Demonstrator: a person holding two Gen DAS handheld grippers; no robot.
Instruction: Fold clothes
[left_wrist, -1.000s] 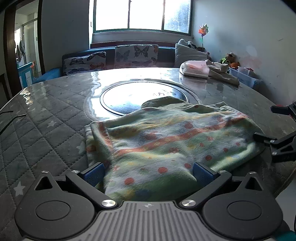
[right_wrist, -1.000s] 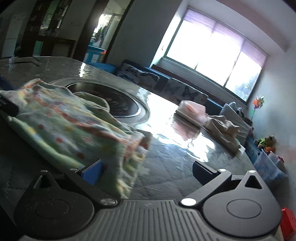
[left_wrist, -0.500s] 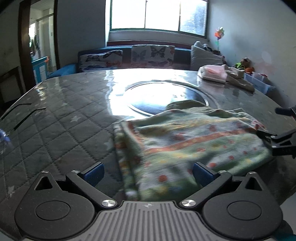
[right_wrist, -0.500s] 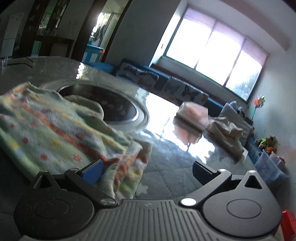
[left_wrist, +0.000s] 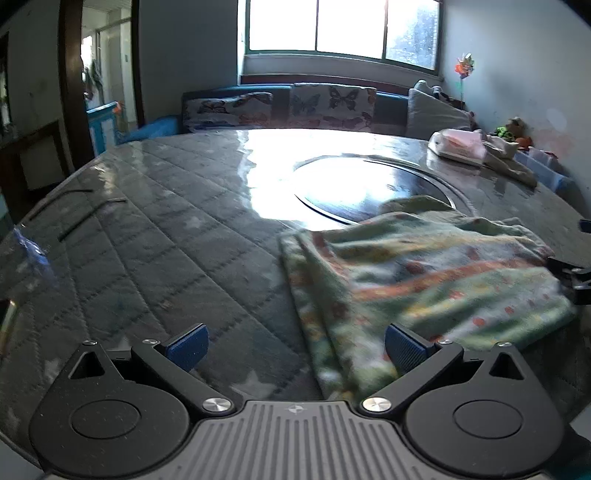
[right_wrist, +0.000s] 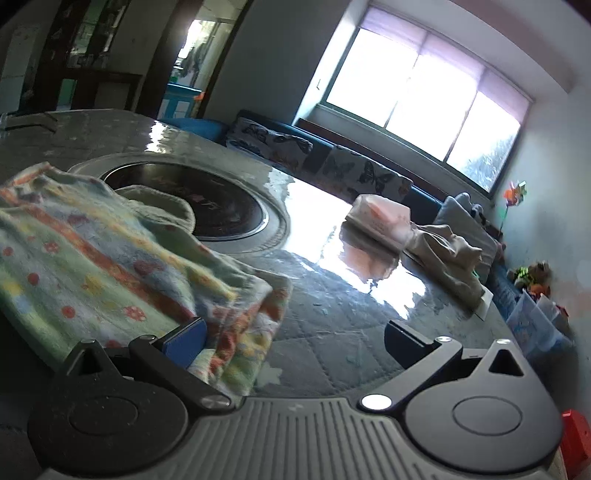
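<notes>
Both the left claw (left_wrist: 295, 345) and right claw (right_wrist: 295, 338) gape empty beside the doubled garment (left_wrist: 424, 280); any next pinch should take both layers evenly.

Both wrist views low over table (left_wrist: 147, 236), facing window, sharing folded garment (left_wrist: 424, 280)

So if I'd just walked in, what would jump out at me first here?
Probably the colourful spotted and striped garment, lying folded on the quilted table cover near the table's front edge. Behind it, window glare bounces off the dark round inset at the table's centre. The left tool and right tool both gape open at the cloth's two ends, gripping nothing.
</notes>
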